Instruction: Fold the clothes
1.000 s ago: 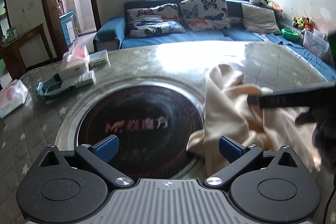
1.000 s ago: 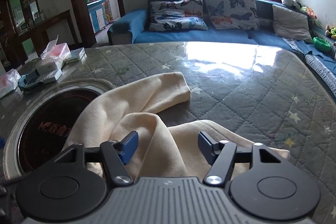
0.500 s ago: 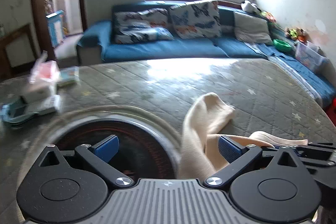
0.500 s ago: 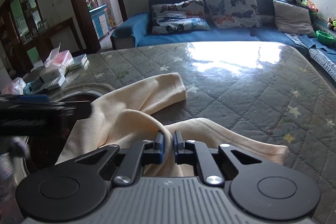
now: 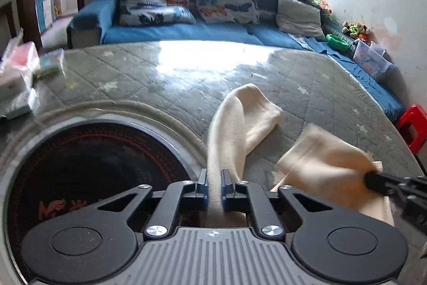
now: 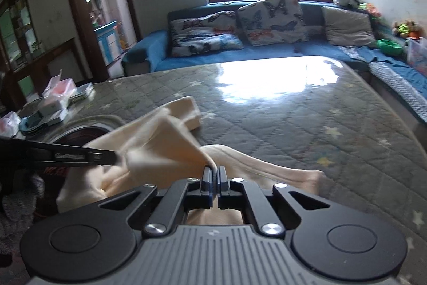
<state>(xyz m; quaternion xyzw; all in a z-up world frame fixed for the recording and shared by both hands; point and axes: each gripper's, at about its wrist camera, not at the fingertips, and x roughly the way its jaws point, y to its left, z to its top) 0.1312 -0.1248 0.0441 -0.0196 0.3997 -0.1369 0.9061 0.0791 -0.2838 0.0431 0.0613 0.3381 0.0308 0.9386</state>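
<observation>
A cream garment (image 5: 240, 119) lies crumpled on the quilted grey table cover (image 5: 160, 82), one sleeve stretched away toward the sofa. My left gripper (image 5: 214, 178) has its jaws closing tight on a raised ridge of that cloth, which runs up between the blue pads. In the right wrist view the same garment (image 6: 160, 140) is bunched and partly lifted. My right gripper (image 6: 214, 172) is closing its last bit on a pinched fold. Each gripper shows in the other's view: the right one (image 5: 373, 182) gripping the cloth's right corner, the left one (image 6: 112, 155) coming in from the left.
A round black glass hob (image 5: 93, 164) is set into the table at the left, under part of the garment. Tissue packs and small boxes (image 6: 56, 95) sit at the far left edge. A blue sofa (image 5: 213, 31) stands behind the table and a red stool (image 5: 413, 124) at the right.
Both grippers went from open to shut on the cream garment, the right one first. The left gripper moved right over the cloth, and the fabric between them has risen off the table.
</observation>
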